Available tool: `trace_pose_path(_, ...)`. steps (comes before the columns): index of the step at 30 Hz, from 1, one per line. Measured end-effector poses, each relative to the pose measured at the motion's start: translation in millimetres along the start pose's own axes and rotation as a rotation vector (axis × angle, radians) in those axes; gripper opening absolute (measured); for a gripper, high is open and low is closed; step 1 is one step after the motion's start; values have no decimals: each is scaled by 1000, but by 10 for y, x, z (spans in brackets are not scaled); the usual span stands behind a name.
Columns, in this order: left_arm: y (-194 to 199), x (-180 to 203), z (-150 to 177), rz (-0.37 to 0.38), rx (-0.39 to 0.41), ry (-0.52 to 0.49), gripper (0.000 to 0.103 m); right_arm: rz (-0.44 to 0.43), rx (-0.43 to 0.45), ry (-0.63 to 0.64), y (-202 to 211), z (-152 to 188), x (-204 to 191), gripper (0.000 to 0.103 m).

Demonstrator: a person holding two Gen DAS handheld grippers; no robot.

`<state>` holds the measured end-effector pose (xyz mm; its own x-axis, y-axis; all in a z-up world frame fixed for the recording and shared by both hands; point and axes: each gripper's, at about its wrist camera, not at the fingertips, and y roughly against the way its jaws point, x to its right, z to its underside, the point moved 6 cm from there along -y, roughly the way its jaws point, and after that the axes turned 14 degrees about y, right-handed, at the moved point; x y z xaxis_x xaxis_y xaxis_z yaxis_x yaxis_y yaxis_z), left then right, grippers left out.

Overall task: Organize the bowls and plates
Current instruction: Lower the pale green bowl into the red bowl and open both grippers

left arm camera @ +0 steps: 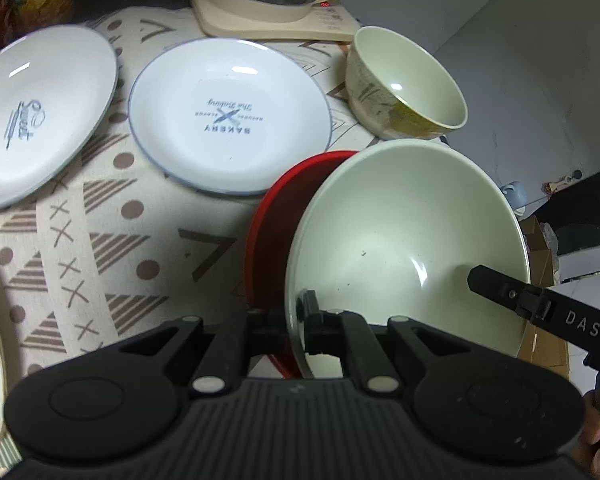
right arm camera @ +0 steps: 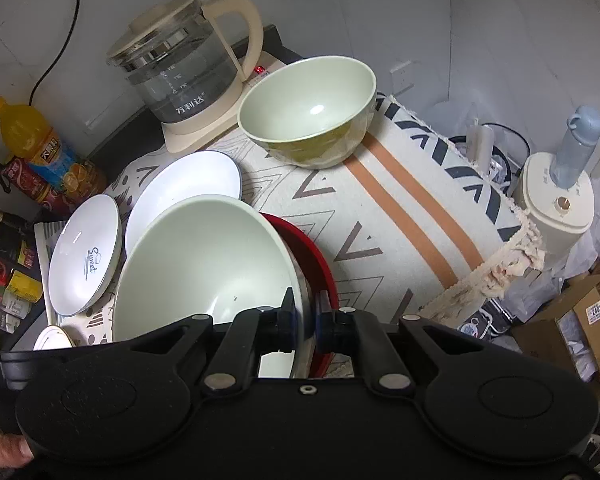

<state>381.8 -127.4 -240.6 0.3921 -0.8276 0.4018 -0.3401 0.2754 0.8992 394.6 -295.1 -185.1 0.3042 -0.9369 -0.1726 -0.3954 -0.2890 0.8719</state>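
Pale-green and wide, the large bowl (left arm camera: pixel 404 240) hangs tilted over the red plate (left arm camera: pixel 272 216), its rim pinched on opposite sides by our left gripper (left arm camera: pixel 296 320) and right gripper (right arm camera: pixel 306 316), both clamped on it. We judge it is being lowered to nest there; next comes a level set-down and release. Beyond: two white plates (left arm camera: pixel 228 116), one smaller bowl (left arm camera: pixel 408 84), one kettle (right arm camera: pixel 180 68).

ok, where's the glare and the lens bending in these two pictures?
Left wrist view: window-like glints on the Sweet plate and small bowl, and the tablecloth bulges. Right wrist view: the bakery plate is washed out white, and the kettle leans.
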Motion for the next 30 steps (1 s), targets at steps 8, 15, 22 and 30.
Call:
trace_pose_path(8, 60, -20, -139, -3, 6, 35, 7, 12, -10, -42, -58, -7, 43, 9)
trace_pose_path(15, 219, -39, -178, 13, 19, 53, 8, 0, 1, -59, -76, -52, 17, 9)
trace_pose_path(22, 418, -79, -216, 19, 73, 86, 31, 20, -4, -39, -103, -76, -10, 9)
trace_pose_path(30, 241, -163, -184, -12, 62, 107, 39, 51, -14, 20, -138, -74, -88, 9)
